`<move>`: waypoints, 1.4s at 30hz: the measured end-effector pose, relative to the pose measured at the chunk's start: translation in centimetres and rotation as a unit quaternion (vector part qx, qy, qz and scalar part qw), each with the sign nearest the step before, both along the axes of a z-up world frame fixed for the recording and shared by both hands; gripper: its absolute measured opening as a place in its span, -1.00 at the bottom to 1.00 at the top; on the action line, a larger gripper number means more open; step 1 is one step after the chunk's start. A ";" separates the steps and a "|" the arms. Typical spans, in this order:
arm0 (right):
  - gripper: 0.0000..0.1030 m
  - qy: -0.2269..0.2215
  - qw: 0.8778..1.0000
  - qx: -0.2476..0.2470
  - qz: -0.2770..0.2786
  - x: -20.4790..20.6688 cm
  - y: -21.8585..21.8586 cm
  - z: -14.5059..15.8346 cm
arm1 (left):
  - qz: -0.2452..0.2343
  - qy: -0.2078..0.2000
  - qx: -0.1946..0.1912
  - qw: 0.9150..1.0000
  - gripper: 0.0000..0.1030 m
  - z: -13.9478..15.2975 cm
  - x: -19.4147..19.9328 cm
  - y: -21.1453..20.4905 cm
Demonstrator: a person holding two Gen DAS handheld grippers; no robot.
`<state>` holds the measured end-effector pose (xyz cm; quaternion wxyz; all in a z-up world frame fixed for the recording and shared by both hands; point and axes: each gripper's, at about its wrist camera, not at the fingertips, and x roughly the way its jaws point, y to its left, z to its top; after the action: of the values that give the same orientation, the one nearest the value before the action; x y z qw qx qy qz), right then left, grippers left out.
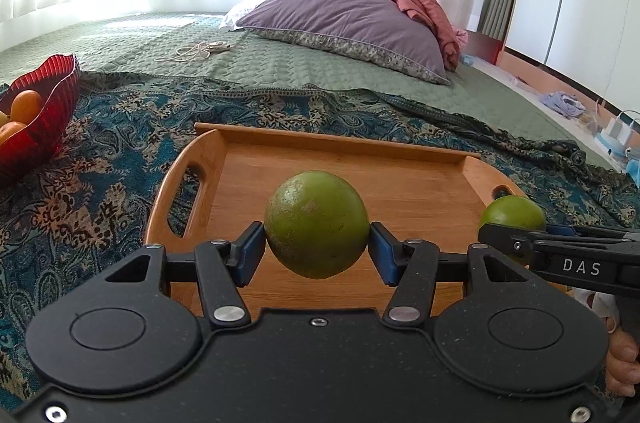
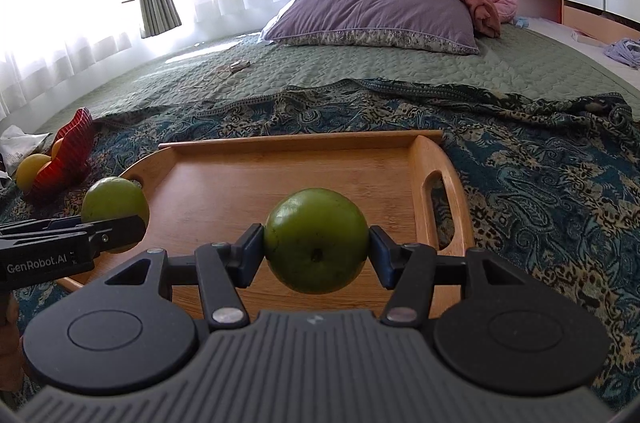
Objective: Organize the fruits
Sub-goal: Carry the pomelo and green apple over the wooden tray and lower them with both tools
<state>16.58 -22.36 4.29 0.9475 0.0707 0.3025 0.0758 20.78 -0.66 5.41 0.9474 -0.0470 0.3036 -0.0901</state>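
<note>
Two green fruits, one per claw, both held above the wooden tray (image 1: pixel 340 159). Left gripper (image 1: pixel 317 247) closed across the widest part of its green fruit (image 1: pixel 317 223), blue pads (image 1: pixel 253 243) pressing at 9 and 3 o'clock on the rind. Right gripper (image 2: pixel 316 251) closed the same way on the second green fruit (image 2: pixel 316 239), dimpled end facing the camera.

Seen from the right wrist, the left claw's fruit at 9 o'clock over the tray's left handle; seen from the left wrist, the right claw's fruit at 3 o'clock by the other handle. Tray floor bare beneath both.

Red bowl (image 1: pixel 44 103) at 10 o'clock, well apart from the tray, holding orange fruits (image 1: pixel 25 105); one yellow fruit (image 2: pixel 32 169) just beside it on the patterned cloth (image 1: pixel 120 151).

Likely firm, round, smooth-skinned and moderately heavy: prone to rolling once released, liable to slip if pinched off-centre. Best gripped across the middle, as now, with gentle pressure to avoid bruising. Worth lowering right down before opening.
</note>
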 end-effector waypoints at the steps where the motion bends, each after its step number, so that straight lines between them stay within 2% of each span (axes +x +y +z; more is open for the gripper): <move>1: 0.14 0.006 1.000 0.001 0.001 0.4 0.0 -0.1 | 0.000 0.004 0.001 1.000 0.05 -0.2 0.4 -0.1; 5: 0.14 0.025 1.000 -0.001 -0.006 1.5 0.2 -0.7 | 0.000 0.012 0.005 1.000 0.05 -0.7 1.2 -0.3; 18: 0.15 0.029 0.999 -0.005 -0.021 3.2 0.1 -1.0 | 0.007 0.004 0.034 0.999 0.05 -1.3 2.8 0.4; 23: 0.15 0.032 0.999 0.007 -0.036 3.9 -0.4 -1.0 | 0.019 0.006 0.035 0.999 0.05 -1.4 3.7 1.2; 28: 0.15 0.033 0.998 -0.015 -0.042 4.4 -0.9 -0.9 | 0.027 0.008 0.040 0.999 0.05 -1.4 4.2 2.0; 42: 0.15 0.040 0.997 -0.010 -0.071 4.9 -2.5 -1.5 | 0.049 0.030 0.033 0.998 0.05 -2.0 5.1 3.1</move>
<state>21.49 -24.88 2.76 0.9383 0.0854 0.3350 0.0025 25.88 2.43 3.38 0.9421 -0.0337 0.3321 -0.0321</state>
